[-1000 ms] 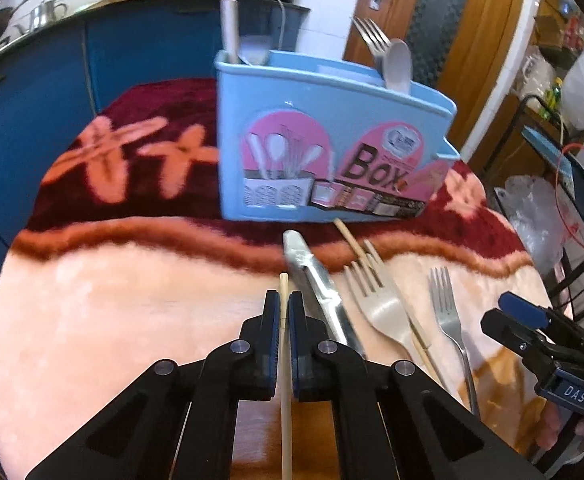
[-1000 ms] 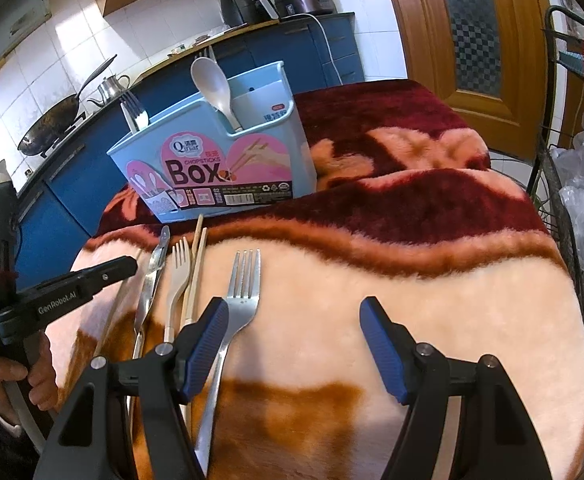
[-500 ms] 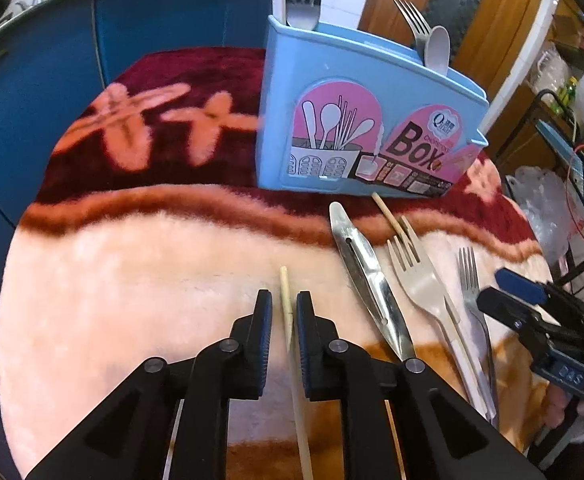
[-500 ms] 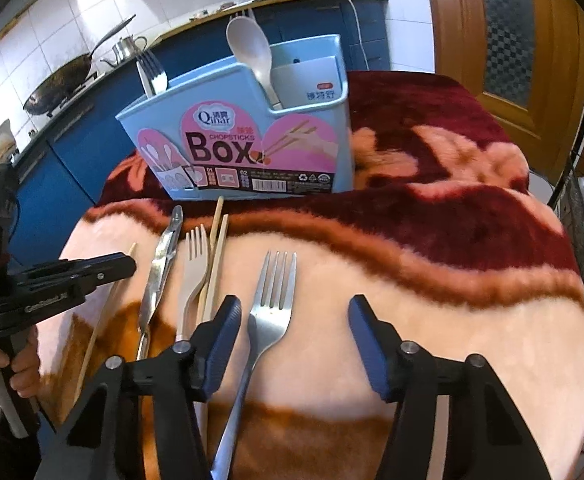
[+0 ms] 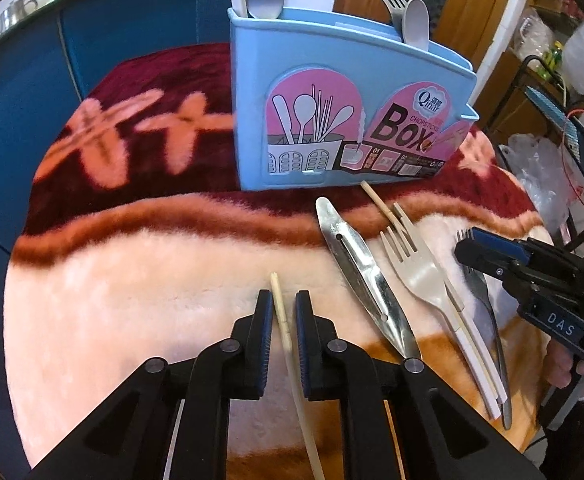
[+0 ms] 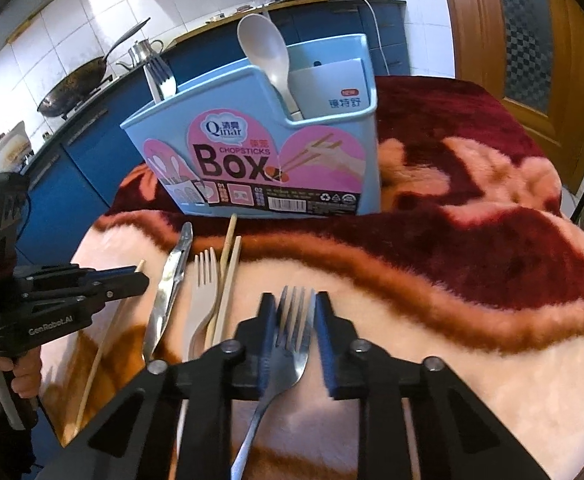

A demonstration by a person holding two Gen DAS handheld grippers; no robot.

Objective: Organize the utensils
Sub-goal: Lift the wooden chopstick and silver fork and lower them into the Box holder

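1. Left gripper: the jaws have just been closing and stand narrowly apart around a single wooden chopstick. A sliver of gap shows beside the stick, so it is straddled, not pinched. The gripper lines up along the stick, probably so that the pads can meet its thin sides squarely.
2. Right gripper: the jaws have just been closing and now clench the metal fork across its head, just behind the tines. The handle trails toward the near edge.
3. Both utensils rest flat on the plush blanket. Neither appears lifted.
4. Between the two grippers lie a slotted metal utensil, a pale fork and more chopsticks, side by side with tips pointing far, toward the box.
5. The blue chopsticks box stands upright at the far side. It already holds a spoon and a fork, handles down.
6. Judgement: a two-handed pickup is under way, and sorting is only partly done.
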